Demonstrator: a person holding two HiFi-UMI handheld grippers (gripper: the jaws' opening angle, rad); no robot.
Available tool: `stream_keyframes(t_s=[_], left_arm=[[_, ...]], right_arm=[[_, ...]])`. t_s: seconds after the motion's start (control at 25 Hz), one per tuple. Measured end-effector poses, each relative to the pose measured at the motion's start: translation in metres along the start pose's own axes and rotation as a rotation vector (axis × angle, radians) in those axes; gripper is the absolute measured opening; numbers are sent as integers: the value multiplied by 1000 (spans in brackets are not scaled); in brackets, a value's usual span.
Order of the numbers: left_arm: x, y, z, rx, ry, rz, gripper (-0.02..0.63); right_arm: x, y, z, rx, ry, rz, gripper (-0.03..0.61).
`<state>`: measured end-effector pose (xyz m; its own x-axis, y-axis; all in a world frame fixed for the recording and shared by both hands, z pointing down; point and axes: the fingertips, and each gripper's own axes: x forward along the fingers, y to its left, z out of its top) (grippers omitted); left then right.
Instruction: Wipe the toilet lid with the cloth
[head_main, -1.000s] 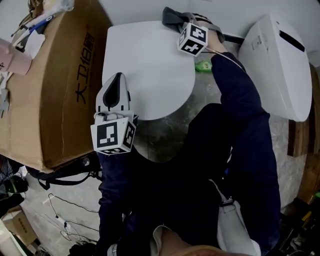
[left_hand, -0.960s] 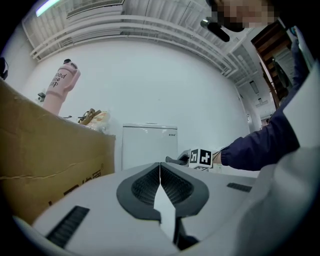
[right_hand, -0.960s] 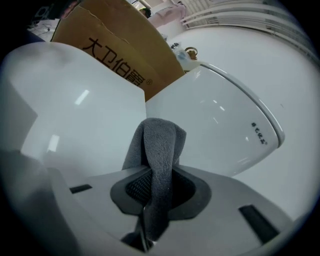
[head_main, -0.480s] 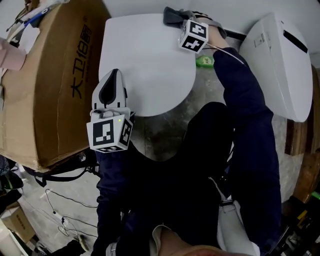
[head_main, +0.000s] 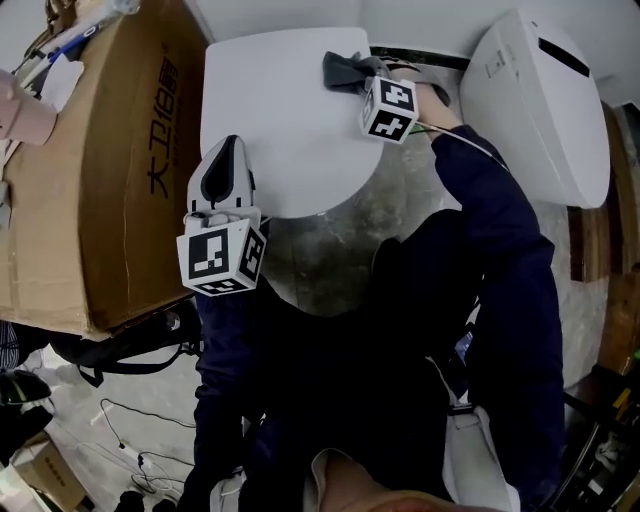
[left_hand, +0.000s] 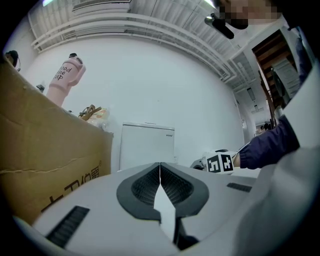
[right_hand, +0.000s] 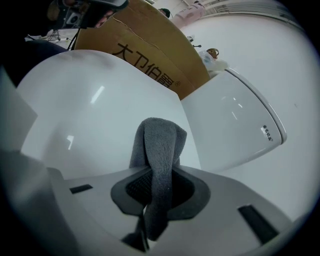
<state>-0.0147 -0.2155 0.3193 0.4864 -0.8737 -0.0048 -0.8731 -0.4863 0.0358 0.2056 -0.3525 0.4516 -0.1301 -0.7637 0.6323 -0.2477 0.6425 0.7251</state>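
Two grippers: right gripper (head_main: 372, 72) fingers pinch the grey cloth (head_main: 341, 69) on the toilet lid (head_main: 280, 125), upper centre; left gripper (head_main: 227, 150) fingers pressed together.

Steep overhead, two low jaws-level views

Light: even, cool indoor light (shadows soft), head view dimmer toward 6 o'clock.
Glare: short white streaks on the toilet lid (right_hand: 100, 110), right gripper view, around 10 o'clock.
Distortion: both gripper views fisheye-bent, corners black.
Focus: nearest foreground soft.
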Motion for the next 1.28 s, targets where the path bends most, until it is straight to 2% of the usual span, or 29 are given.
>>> stream_keyframes(t_s=[0.32, 0.6, 1.0, 1.28], left_arm=[[-5, -5, 11, 3, -27, -50, 17], [-4, -8, 9, -31, -36, -74, 17], [-9, -11, 4, -46, -31, -92, 17], [-14, -25, 2, -56, -27, -129, 17]], right_arm=[[-48, 53, 5, -14, 2, 58, 63], [-82, 87, 9, -23, -9, 91, 63], [-105, 112, 14, -23, 2, 150, 63], [-107, 114, 15, -54, 21, 226, 64]])
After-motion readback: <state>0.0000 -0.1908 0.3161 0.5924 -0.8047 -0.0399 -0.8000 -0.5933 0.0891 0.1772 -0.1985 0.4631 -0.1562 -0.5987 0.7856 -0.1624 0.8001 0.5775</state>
